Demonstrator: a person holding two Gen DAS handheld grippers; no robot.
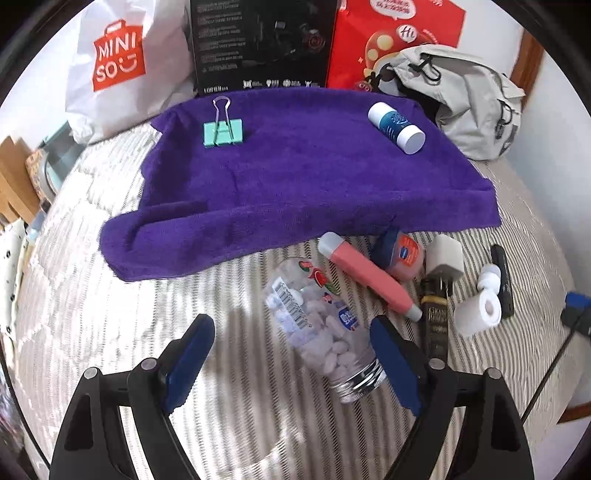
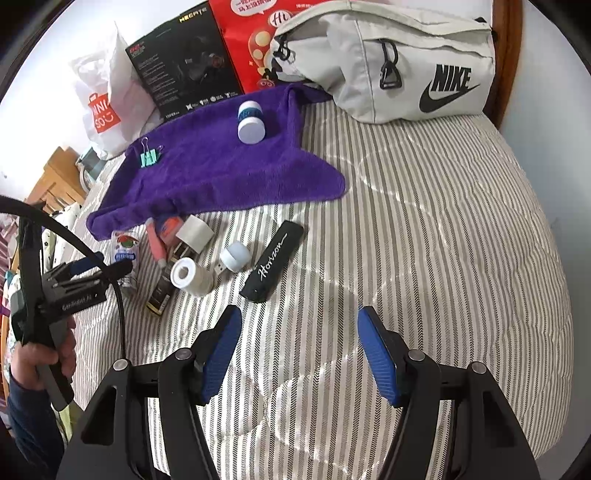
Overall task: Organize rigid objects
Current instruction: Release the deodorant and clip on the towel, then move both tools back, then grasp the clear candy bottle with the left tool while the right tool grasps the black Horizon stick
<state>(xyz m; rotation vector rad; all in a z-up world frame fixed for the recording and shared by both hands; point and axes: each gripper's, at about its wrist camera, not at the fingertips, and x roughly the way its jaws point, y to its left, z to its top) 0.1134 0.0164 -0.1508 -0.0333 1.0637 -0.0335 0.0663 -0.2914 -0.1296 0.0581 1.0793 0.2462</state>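
Left gripper [image 1: 291, 334] spread wide over the striped quilt [image 2: 424, 221], blue pads on either side of a clear bottle of white tablets [image 1: 325, 325] lying on its side with its silver screw neck near the right-hand pad [image 1: 393, 363]; contact with either pad not clear. Right gripper [image 2: 299, 325] likewise apart, holding nothing, poised over bare quilt just short of the clutter.

On the purple towel [image 1: 295, 177]: a mint-green binder clip [image 1: 222, 131] toward the far left, a white-and-blue cylindrical bottle [image 1: 397, 126] lying toward the far right, well apart from each other.

Off the towel's near edge, a loose cluster on the quilt: a pink tube with a white cap [image 1: 365, 275], a small blue-lidded jar [image 1: 399, 258] just beside it, a white wall plug [image 1: 445, 258], a dark slim bottle with gold lettering [image 1: 436, 314], a roll of white tape [image 1: 476, 312], a small pale-blue capped item [image 2: 234, 256], and a black case lettered "Horizon" [image 2: 271, 266].

Behind the towel: a white Miniso bag [image 1: 118, 62], a black box [image 1: 258, 44], a red bag [image 1: 395, 33], a grey Nike pouch [image 2: 388, 62]. In the right wrist view, a hand [image 2: 40, 358] gripping the left tool's handle.
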